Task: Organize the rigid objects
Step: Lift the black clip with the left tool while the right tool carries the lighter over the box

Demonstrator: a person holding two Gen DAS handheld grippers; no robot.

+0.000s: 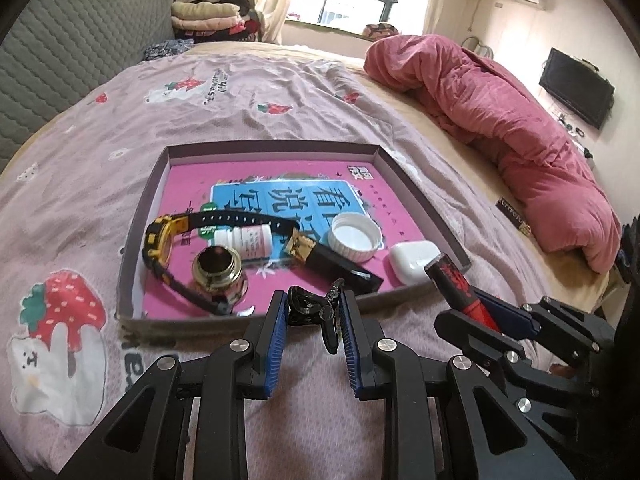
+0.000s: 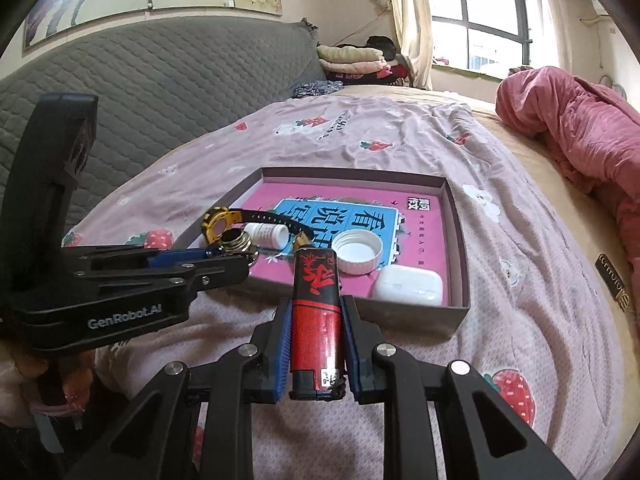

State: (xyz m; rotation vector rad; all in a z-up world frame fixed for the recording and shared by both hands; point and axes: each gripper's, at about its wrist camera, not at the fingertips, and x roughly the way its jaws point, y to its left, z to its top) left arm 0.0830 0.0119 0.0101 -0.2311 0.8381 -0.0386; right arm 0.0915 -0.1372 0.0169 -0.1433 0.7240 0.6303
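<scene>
A shallow box tray [image 1: 280, 151] with a pink lining lies on the bedsheet. In it are a yellow-and-black watch [image 1: 160, 240], a white pill bottle [image 1: 244, 240], a brass round jar [image 1: 218, 270], a white lid [image 1: 354, 236], a white earbud case [image 1: 412, 258] and a black bar with a gold end [image 1: 340, 266]. My left gripper [image 1: 313, 300] is shut on a small black clip [image 1: 308, 306] just before the tray's near rim. My right gripper [image 2: 316, 304] is shut on a red-and-black lighter [image 2: 316, 312], upright, near the tray's [image 2: 456, 216] front edge.
A rolled pink quilt [image 1: 500, 112] lies along the right side of the bed. A small dark bar [image 1: 514, 216] rests on the sheet beside it. A grey quilted headboard [image 2: 160, 88] and folded clothes [image 1: 208, 18] stand behind. In the right wrist view, the left gripper [image 2: 236, 258] reaches in from the left.
</scene>
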